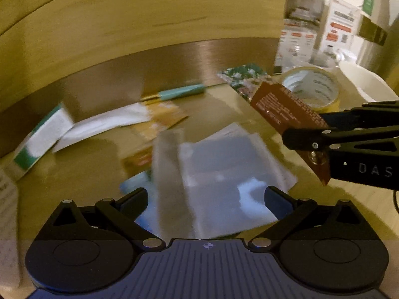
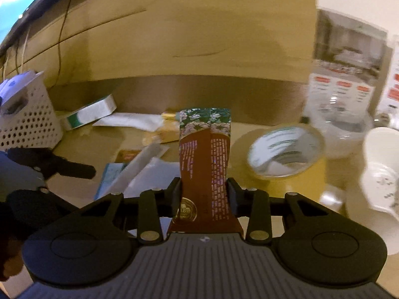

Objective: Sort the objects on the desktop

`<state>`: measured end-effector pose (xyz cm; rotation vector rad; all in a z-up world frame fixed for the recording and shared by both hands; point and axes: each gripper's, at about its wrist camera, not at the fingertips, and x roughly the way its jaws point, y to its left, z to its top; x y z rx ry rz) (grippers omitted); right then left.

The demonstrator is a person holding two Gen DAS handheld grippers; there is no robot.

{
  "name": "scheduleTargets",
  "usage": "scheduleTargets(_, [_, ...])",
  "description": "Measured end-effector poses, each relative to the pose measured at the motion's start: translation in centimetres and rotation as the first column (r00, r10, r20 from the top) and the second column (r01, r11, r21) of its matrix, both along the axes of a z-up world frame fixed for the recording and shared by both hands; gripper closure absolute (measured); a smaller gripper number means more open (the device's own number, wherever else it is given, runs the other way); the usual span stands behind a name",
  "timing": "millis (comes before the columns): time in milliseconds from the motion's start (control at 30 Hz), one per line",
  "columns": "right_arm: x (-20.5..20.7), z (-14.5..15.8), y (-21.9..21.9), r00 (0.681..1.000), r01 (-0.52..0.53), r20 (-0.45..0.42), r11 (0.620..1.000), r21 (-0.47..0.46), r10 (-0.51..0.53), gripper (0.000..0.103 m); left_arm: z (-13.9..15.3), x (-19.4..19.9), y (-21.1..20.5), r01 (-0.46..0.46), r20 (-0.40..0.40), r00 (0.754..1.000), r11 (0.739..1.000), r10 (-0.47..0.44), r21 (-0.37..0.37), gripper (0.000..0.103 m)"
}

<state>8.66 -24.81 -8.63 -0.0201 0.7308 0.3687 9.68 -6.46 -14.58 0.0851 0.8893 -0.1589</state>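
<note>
Item: brown sachet (image 2: pixel 204 164), long flat foil-type packet, brown body with printed text, floral green band at its far end, round gold seal near the clamped end.

Location: centre of the right wrist view, standing up out of the right gripper (image 2: pixel 204 194) toward the upper middle of the frame; in the left wrist view it sits at right of frame, slanting up-left and clear of the desk (image 1: pixel 224 114).

Tongs, right: clamped on the sachet, one pad on each long edge near its lower end.

Tongs, left: left gripper (image 1: pixel 205 199) at the bottom of its own frame, fingers spread apart, nothing between them; a clear plastic sleeve (image 1: pixel 224 174) lies beneath on the desk.

Handling, judged: light and thin; soft, likely to bend or crumple under pressure; glossy skin may slip. The edge grip near one end leaves the long free end to flop. A hold across the flat faces nearer the middle would likely be steadier.

Nearby: tape roll (image 2: pixel 281 149) right of centre, paper cup (image 2: pixel 379 169) at far right, perforated white basket (image 2: pixel 27 122) at left, green-and-white box (image 2: pixel 87 114) at upper left, teal pen (image 1: pixel 182 91).
</note>
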Motion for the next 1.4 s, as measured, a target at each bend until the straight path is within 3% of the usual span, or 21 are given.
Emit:
scheduleTargets(200, [-0.5, -0.2, -2.0, 0.999, 0.043, -0.002, 0.999, 0.006, -0.043, 0.060, -2.7, 1.8, -3.6, 0.022, -0.042, 0.999, 0.999, -0.020, 0.044, 0.006])
scheduleTargets(333, [-0.7, -0.4, -2.4, 0.999, 0.055, -0.003, 0.998, 0.026, -0.055, 0.060, -3.3, 1.6, -4.0, 0.018, -0.008, 1.000, 0.999, -0.018, 0.032, 0.006])
scheduleTargets(400, [-0.6, -0.4, -2.4, 0.998, 0.061, -0.002, 0.998, 0.034, -0.061, 0.060, -3.4, 1.3, -4.1, 0.021, 0.019, 1.000, 0.999, -0.021, 0.037, 0.014])
scheduleTargets(567, [-0.8, -0.4, -2.5, 0.998, 0.060, 0.002, 0.997, 0.042, -0.060, 0.060, -2.4, 0.7, -4.9, 0.052, 0.065, 0.996, 0.998, -0.054, 0.028, 0.066])
scheduleTargets(667, [-1.0, -0.5, -2.4, 0.998, 0.062, 0.000, 0.997, 0.050, -0.062, 0.060, -1.5, 0.4, -5.0, 0.050, 0.099, 0.994, 0.998, -0.053, 0.028, 0.084])
scheduleTargets(1033, [-1.4, 1.0, -1.3, 0.997, 0.061, 0.049, 0.995, 0.084, -0.065, 0.060, 1.1, -0.9, -2.9, 0.004, 0.173, 0.985, 1.000, -0.009, 0.030, 0.086])
scheduleTargets(1400, [-1.8, 4.3, 3.8, 0.994, -0.042, 0.105, 0.995, 0.092, 0.032, 0.060, 5.7, -3.1, 1.8, -0.106, 0.245, 0.966, 0.991, 0.085, 0.076, 0.086])
